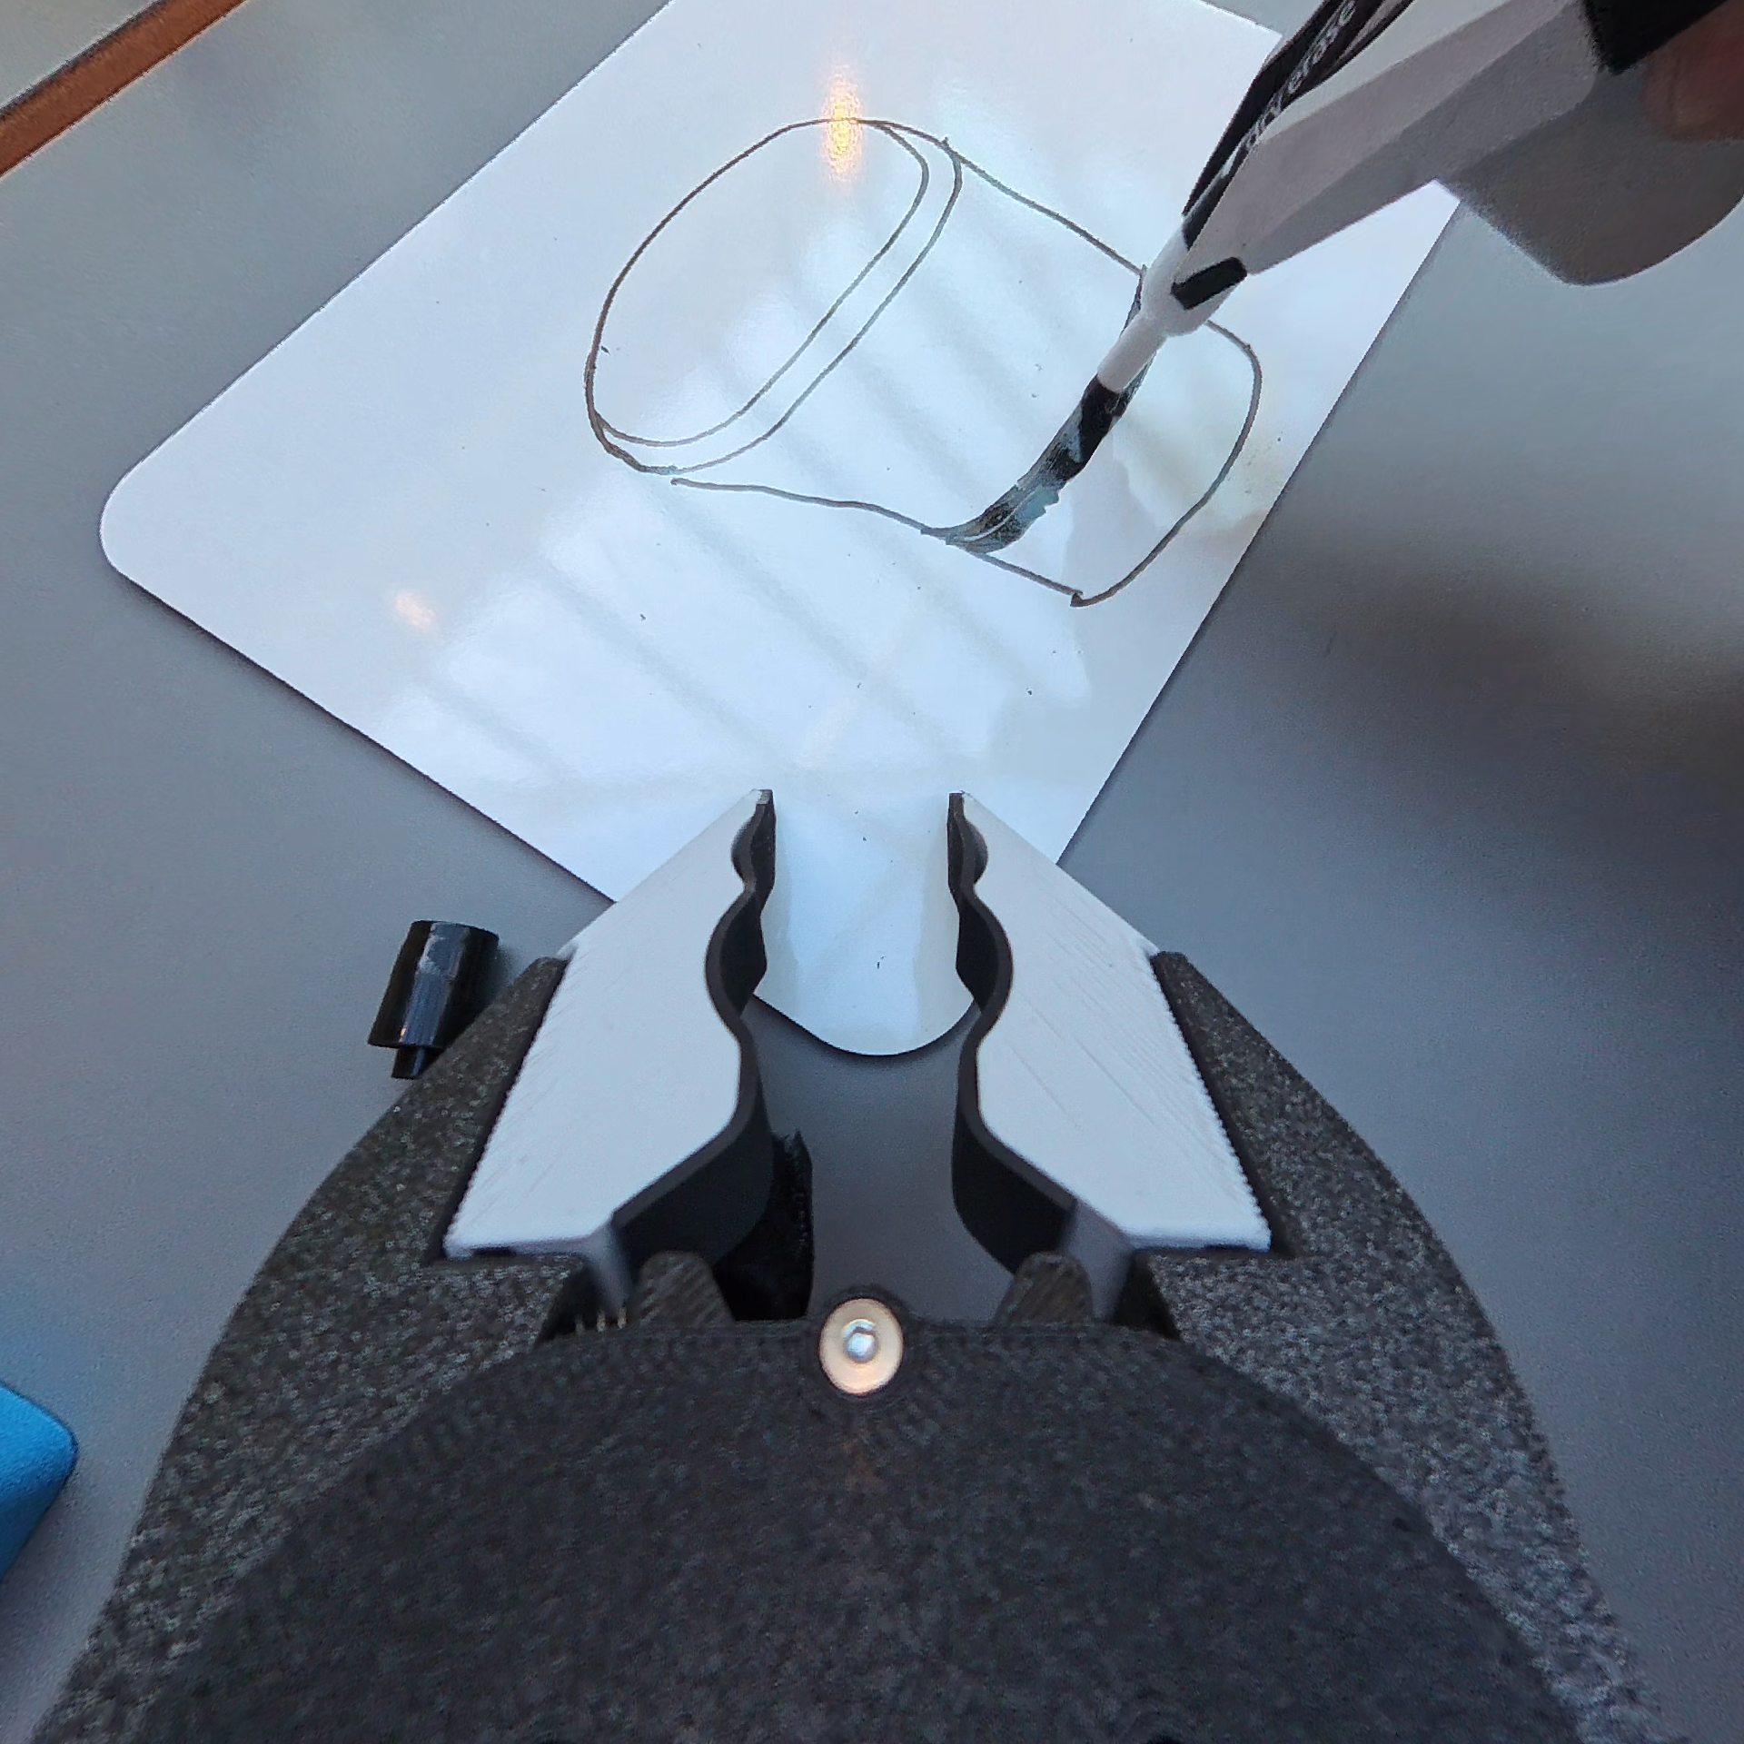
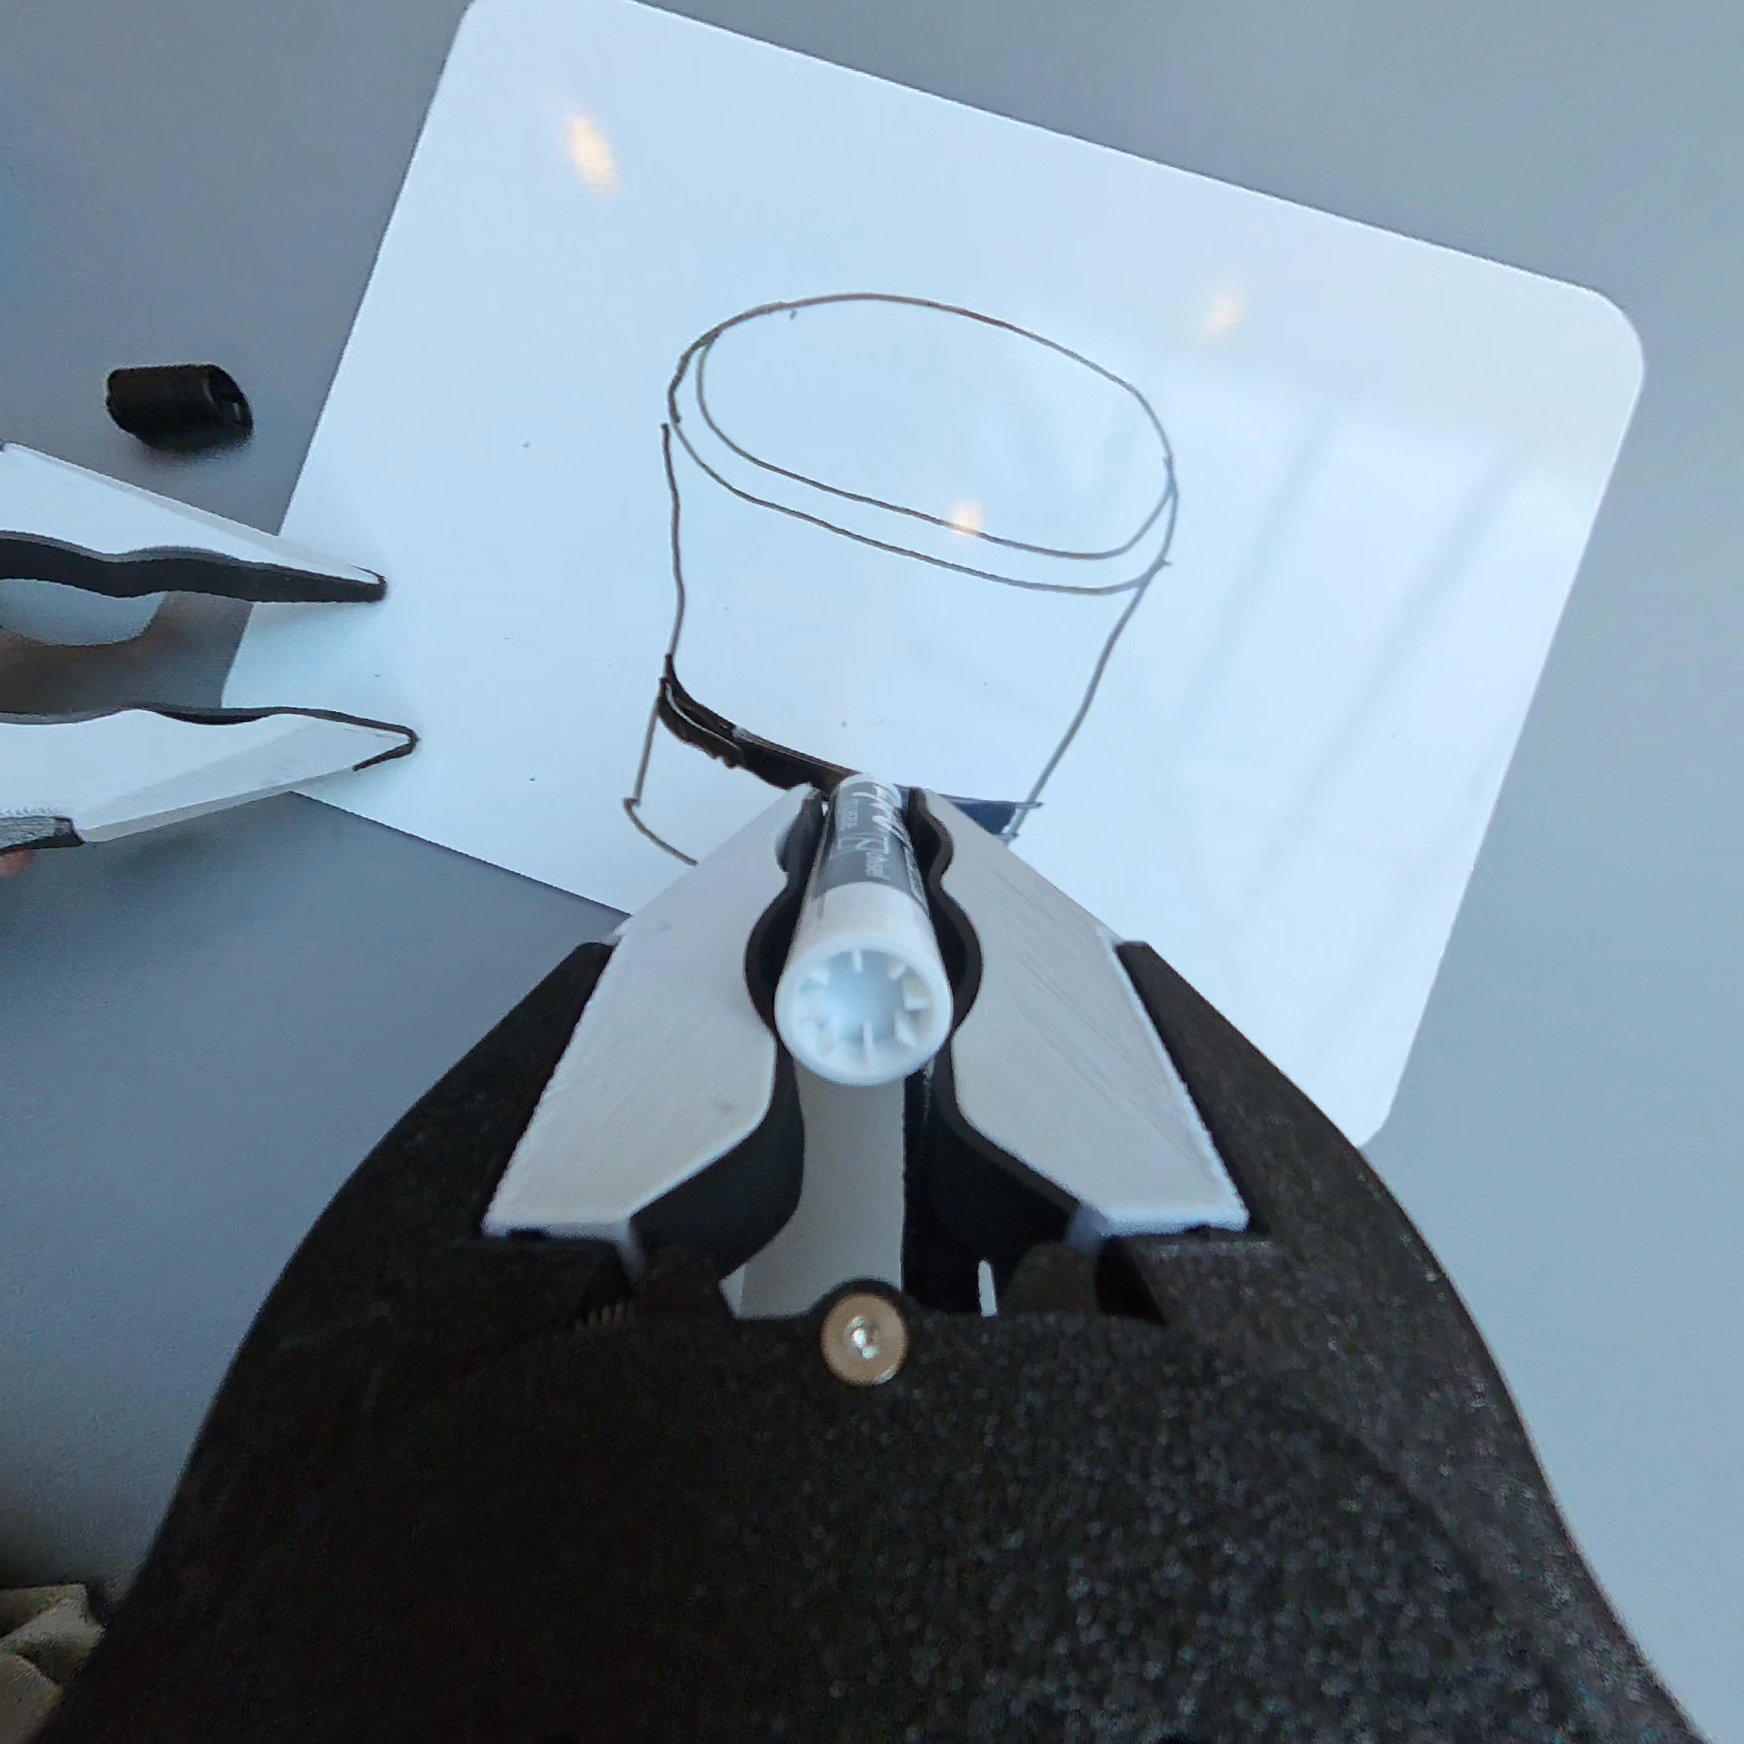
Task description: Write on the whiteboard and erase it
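A white board (image 1: 453, 585) lies flat on the grey table and bears a thin outline drawing of a cup (image 1: 849, 311). My right gripper (image 2: 861, 798) is shut on a white marker (image 2: 863, 930). The marker (image 1: 1137, 354) has its tip on the board at a thick black stroke (image 1: 1029, 505) near the drawing's base. In the right wrist view the stroke (image 2: 698, 727) runs under my fingers. My left gripper (image 1: 861, 812) is open and empty, with its tips over the board's near corner; it shows at the left in the right wrist view (image 2: 394, 665). Whether it touches the board I cannot tell.
A black marker cap (image 1: 434, 996) lies on the table just left of my left gripper, beside the board; it also shows in the right wrist view (image 2: 179, 406). A blue object (image 1: 28, 1472) sits at the lower left. A wooden table edge (image 1: 104, 90) runs at the far left.
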The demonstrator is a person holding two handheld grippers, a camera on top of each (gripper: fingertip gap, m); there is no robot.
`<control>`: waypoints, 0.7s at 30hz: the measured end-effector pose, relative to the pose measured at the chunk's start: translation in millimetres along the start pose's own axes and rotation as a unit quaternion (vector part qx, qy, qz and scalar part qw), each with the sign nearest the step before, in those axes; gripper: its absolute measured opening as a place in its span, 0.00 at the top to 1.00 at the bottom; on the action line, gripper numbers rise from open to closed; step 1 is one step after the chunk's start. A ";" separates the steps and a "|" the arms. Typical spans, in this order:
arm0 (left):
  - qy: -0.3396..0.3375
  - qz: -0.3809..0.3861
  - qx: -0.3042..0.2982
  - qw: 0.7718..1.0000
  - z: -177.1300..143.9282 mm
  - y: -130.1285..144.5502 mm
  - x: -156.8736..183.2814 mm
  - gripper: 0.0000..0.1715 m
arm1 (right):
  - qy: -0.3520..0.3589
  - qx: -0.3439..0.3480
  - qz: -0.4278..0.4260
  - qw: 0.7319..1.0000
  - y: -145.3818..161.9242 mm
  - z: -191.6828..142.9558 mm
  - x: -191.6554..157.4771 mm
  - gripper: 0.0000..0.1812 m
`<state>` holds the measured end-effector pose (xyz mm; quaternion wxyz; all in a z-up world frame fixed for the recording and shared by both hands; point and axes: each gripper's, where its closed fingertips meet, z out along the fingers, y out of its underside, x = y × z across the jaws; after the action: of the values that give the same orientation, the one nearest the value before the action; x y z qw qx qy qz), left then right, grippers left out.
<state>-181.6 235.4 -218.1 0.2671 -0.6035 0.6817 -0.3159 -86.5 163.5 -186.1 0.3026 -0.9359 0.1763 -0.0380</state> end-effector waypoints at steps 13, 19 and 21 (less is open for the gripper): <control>0.000 0.000 0.000 1.000 0.2 0.0 -0.4 0.79 | 0.032 -0.003 0.018 0.999 4.4 -5.5 37.4 0.90; 0.000 -0.001 0.000 1.000 0.2 0.0 -0.4 0.79 | 0.027 -0.008 0.016 0.999 7.9 -7.9 32.2 0.90; 0.000 0.000 0.000 1.000 0.2 0.0 -0.5 0.79 | 0.028 -0.006 0.018 0.999 8.0 -8.0 34.0 0.90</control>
<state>-181.4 235.9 -218.2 0.2671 -0.6039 0.6813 -0.3159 -58.6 141.1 -185.4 0.2924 -0.9329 0.2021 -0.0579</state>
